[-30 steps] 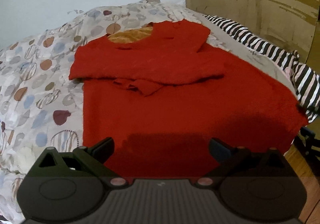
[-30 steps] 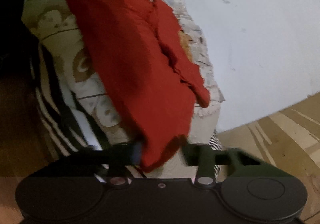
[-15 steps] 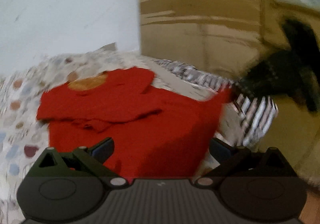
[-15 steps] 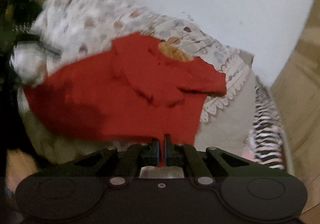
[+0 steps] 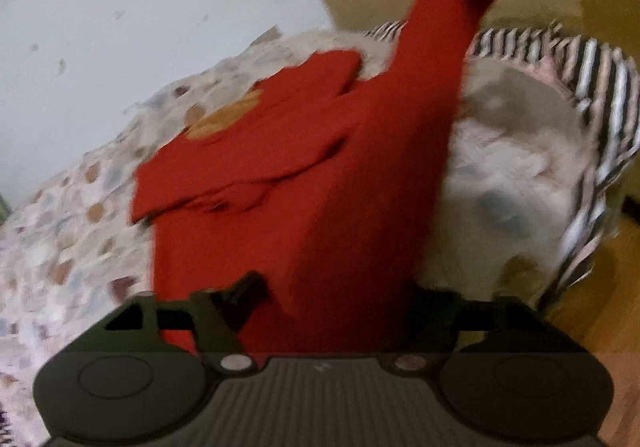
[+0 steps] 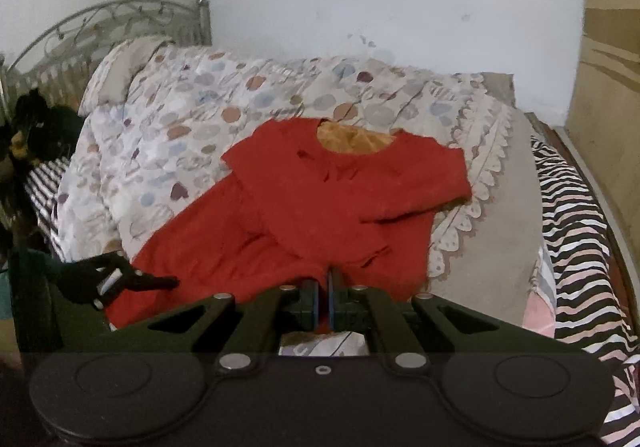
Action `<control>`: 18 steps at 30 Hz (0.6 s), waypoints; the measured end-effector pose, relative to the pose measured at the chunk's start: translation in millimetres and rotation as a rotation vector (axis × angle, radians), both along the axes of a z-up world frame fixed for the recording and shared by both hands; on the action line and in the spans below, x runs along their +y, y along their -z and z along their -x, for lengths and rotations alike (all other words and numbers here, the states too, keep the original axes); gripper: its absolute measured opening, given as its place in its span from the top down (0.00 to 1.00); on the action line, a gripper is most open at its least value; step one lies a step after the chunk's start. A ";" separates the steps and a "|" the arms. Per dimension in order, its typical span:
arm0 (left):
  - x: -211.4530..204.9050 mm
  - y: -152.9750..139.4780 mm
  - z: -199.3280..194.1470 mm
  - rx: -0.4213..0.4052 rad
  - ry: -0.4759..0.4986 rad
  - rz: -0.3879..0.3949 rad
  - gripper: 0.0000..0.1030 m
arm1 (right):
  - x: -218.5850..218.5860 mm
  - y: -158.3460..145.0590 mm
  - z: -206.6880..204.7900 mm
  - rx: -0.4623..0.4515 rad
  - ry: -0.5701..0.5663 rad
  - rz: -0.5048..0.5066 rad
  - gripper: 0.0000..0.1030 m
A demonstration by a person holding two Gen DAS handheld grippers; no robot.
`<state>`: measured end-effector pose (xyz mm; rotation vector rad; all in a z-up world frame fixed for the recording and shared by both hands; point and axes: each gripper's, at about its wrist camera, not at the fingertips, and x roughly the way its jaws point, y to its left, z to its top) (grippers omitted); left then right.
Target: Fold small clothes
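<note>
Right wrist view: right gripper [image 6: 325,303] clenched on hem of red sweater [image 6: 320,207], which lies on bed [image 6: 496,247], sleeves folded in. Left gripper [image 5: 332,299] jaws apart around opposite hem. Fabric soft, light, drapes; grip hem corners.

You see a matt red cloth sweater [image 6: 320,215], soft printed cotton bedspread [image 6: 192,119], striped cloth sheet [image 6: 576,231], curled metal headboard [image 6: 112,13], matt black plastic right gripper [image 6: 325,301].
</note>
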<state>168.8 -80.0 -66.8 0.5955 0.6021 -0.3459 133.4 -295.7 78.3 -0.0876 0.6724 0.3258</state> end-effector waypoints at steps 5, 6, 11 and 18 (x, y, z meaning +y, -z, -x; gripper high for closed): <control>51.6 -12.1 -18.8 0.031 -0.060 -0.018 0.42 | -14.2 -6.6 -4.4 -0.020 0.044 -0.080 0.97; 61.8 -15.9 -19.4 0.028 -0.061 -0.010 0.42 | -15.1 -7.7 -5.4 -0.025 0.049 -0.085 0.97; 90.6 -23.0 -17.1 0.027 -0.044 -0.002 0.61 | -13.3 -11.1 -10.7 -0.039 0.057 -0.093 0.97; 113.8 -50.6 -5.3 -0.061 -0.061 0.173 0.94 | -2.5 -7.7 5.9 -0.113 0.068 -0.027 0.97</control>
